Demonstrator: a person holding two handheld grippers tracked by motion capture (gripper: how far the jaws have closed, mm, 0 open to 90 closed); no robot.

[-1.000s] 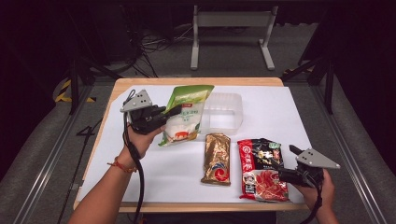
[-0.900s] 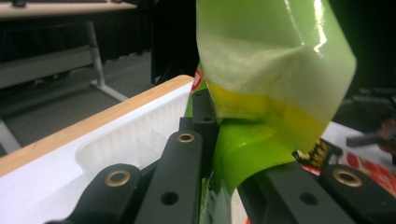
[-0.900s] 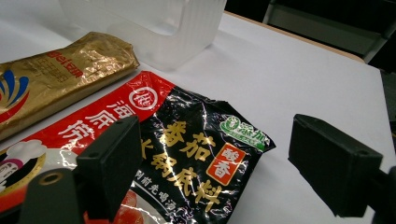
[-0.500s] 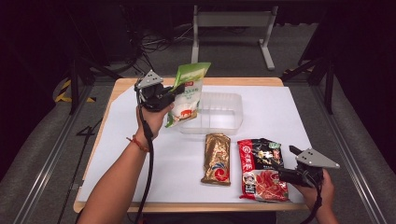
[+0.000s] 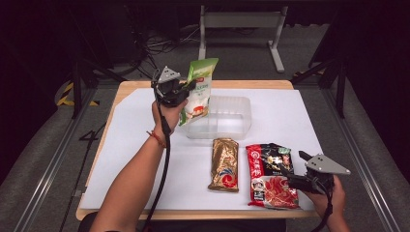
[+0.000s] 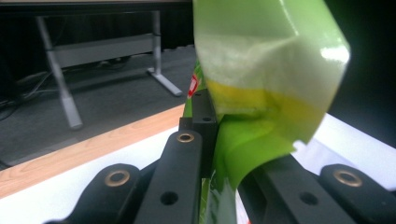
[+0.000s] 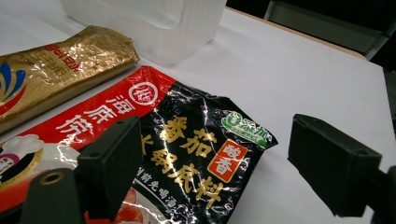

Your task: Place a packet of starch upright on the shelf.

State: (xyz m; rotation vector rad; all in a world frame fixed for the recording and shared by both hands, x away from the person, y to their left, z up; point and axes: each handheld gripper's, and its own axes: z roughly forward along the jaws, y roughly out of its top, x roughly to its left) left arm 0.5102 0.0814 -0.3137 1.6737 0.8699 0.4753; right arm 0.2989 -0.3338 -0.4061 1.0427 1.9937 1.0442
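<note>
The left gripper (image 5: 186, 89) has its jaws clamped on the green pouch (image 5: 199, 92), which hangs upright in the air just over the left end of the clear plastic tub (image 5: 227, 118); in the left gripper view the pouch's (image 6: 261, 93) creased top edge is pinched between the black jaws. In front of the tub, on the white table (image 5: 285, 116), lie the gold packet (image 5: 224, 164) and, just right of it, the red-and-black packet (image 5: 270, 174). Right of that packet, well apart from the tub, the right gripper (image 5: 302, 181) rests low with its jaws wide and empty, its tips at the packet's (image 7: 187, 154) edge.

Beside the clear plastic tub (image 5: 223, 117): a green pouch (image 5: 198, 94) (white and yellow patches), a gold packet (image 5: 224, 164), and a red-and-black packet (image 5: 270, 174) with white lettering.
</note>
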